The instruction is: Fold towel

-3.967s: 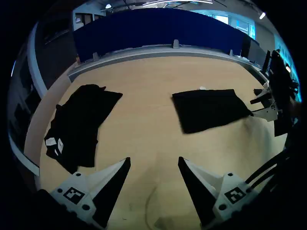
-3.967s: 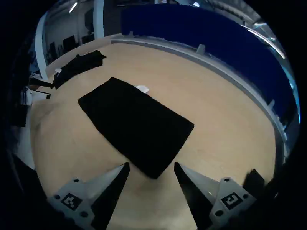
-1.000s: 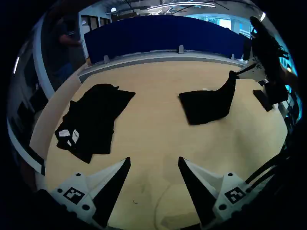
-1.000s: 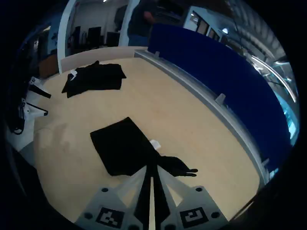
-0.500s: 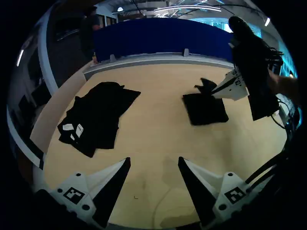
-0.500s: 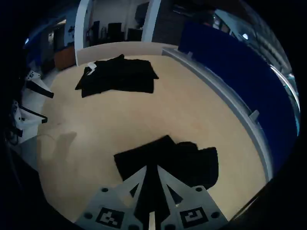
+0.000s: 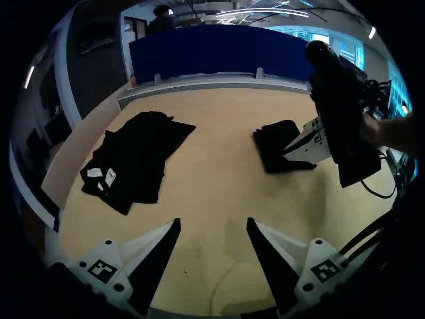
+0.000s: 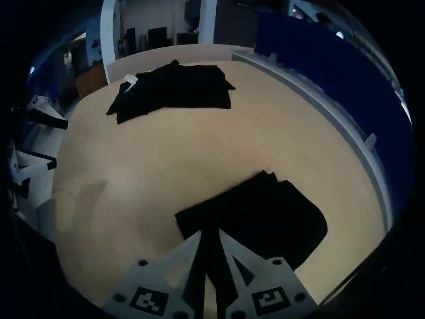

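**A:** How will the towel (image 8: 276,212) handle?

**B:** Soft, limp and light, I judge. It sags wherever nothing holds it, so the place to take it is an edge or a corner, never the middle. A thin hem could slide out of a loose pinch

**A:** Where is it, and how does it look?

**B:** Plain black, lying on the pale wooden surface (image 7: 212,175) as a compact folded bundle. One side is rounded and puffy. It sits well apart from the pile of dark cloth (image 7: 133,154)

**A:** And the grippers?

**B:** The right gripper (image 8: 210,232) is low over the surface, its fingers drawn almost together with the towel's near edge pinched between them. The left gripper (image 7: 212,228) hangs back from the towel, fingers spread wide, holding nothing
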`<state>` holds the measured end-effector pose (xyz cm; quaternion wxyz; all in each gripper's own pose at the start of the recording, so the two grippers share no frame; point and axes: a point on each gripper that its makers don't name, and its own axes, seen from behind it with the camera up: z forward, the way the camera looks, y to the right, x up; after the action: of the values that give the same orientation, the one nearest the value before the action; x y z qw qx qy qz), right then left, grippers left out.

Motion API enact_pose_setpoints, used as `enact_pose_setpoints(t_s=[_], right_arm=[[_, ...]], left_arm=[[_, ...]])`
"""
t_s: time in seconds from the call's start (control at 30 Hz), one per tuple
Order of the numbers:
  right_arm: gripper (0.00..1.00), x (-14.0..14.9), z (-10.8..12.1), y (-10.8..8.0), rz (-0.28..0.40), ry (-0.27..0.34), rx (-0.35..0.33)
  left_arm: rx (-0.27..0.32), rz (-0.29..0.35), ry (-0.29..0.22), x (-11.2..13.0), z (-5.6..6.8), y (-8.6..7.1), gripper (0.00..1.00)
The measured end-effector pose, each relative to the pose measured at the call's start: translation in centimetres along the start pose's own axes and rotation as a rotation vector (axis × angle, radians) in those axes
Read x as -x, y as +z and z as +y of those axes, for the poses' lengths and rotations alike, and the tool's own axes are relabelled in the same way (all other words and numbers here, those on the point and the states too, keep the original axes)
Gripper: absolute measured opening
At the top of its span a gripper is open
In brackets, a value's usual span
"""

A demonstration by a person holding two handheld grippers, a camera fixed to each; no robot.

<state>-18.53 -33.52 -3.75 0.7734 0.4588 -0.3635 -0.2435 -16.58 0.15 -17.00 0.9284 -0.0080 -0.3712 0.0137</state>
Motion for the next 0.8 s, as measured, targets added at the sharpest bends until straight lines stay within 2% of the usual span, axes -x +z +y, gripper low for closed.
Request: enact_pose_setpoints(t_s=[0.1, 0.27, 0.33, 0.5, 0.8], right_arm=[[0.2, -0.2, 0.1, -0.2, 0.012, 0.017, 0.002], [0.57, -0.4, 0.3, -1.0, 0.031, 0.052, 0.005], [0.65, -0.3, 0.5, -1.4, 0.035, 0.065, 0.014], [0.66, 0.6, 1.2, -2.3, 0.033, 0.093, 0.04], [0.66, 4.0, 2.3, -4.2, 0.002, 0.133, 0.077]], left_arm=[[0.0, -0.002, 0.003, 0.1, 0.0, 0.1, 0.92], [-0.001, -0.006, 0.006, 0.3, 0.0, 0.2, 0.92], [-0.002, -0.007, 0.007, 0.3, 0.0, 0.2, 0.92], [0.0, -0.006, 0.006, 0.1, 0.1, 0.2, 0.92], [0.005, -0.005, 0.017, -0.2, 0.4, 0.4, 0.92]])
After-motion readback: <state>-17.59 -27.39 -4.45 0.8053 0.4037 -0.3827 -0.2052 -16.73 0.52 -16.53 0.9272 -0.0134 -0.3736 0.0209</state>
